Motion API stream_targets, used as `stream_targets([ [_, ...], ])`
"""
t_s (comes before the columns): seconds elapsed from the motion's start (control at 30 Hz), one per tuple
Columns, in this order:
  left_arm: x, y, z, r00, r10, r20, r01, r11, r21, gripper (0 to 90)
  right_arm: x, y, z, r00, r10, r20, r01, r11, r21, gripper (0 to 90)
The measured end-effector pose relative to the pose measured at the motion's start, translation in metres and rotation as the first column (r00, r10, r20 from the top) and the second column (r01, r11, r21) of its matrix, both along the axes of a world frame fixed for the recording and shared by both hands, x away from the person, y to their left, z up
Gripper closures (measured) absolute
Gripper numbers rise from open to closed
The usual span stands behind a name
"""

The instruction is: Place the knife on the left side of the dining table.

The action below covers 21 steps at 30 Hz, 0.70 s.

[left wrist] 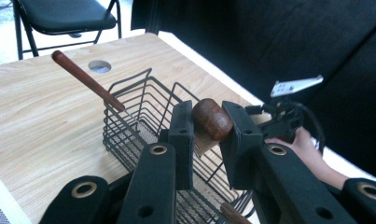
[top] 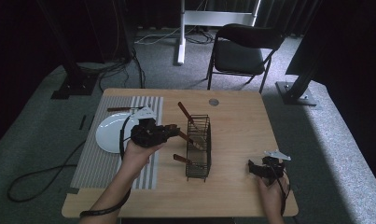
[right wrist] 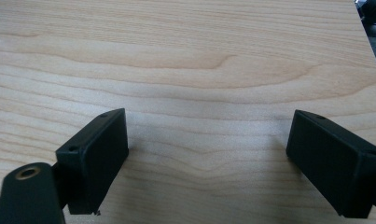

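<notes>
My left gripper (top: 175,129) (left wrist: 212,122) is shut on the rounded brown end of a wooden-handled utensil (left wrist: 212,119) (top: 183,136), held over the left side of a black wire basket (top: 198,167) (left wrist: 129,126). The rest of the utensil reaches down into the basket and is hidden. A second wooden handle (top: 184,113) (left wrist: 85,80) leans out of the basket's far end, and a third handle (top: 180,158) pokes out of its near part. My right gripper (top: 252,168) (right wrist: 206,140) stands open over bare wood at the table's near right, with nothing between its jaws.
A white plate (top: 112,133) lies on a striped placemat (top: 101,163) at the left, with another utensil (top: 122,109) beyond it. The wooden table (top: 237,126) has a round hole (top: 213,101) near its far edge. A black chair (top: 241,51) stands behind the table.
</notes>
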State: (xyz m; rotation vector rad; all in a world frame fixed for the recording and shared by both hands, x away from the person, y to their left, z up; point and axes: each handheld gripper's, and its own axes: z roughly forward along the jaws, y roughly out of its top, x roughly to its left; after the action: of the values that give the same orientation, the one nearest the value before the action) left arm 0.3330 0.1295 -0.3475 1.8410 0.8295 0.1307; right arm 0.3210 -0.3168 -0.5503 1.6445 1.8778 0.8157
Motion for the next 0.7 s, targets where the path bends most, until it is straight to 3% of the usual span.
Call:
stream_targets([
  [0.1,-0.003,0.006,0.007,0.9999,0.009,0.012,-0.009,1.0,0.002,76.1,0.0,0.0,0.0,1.0,0.0,0.0,0.0,1.0,0.0,12.0],
  [0.3,-0.009,0.019,0.021,0.9993,0.032,0.02,-0.031,0.9985,-0.046,76.2,0.0,0.0,0.0,1.0,0.0,0.0,0.0,1.0,0.0,11.9],
  [0.7,-0.026,0.05,0.043,0.9943,0.084,0.066,-0.08,0.9955,-0.051,76.6,0.0,0.0,0.0,1.0,0.0,-0.001,0.0,1.0,0.001,12.0],
])
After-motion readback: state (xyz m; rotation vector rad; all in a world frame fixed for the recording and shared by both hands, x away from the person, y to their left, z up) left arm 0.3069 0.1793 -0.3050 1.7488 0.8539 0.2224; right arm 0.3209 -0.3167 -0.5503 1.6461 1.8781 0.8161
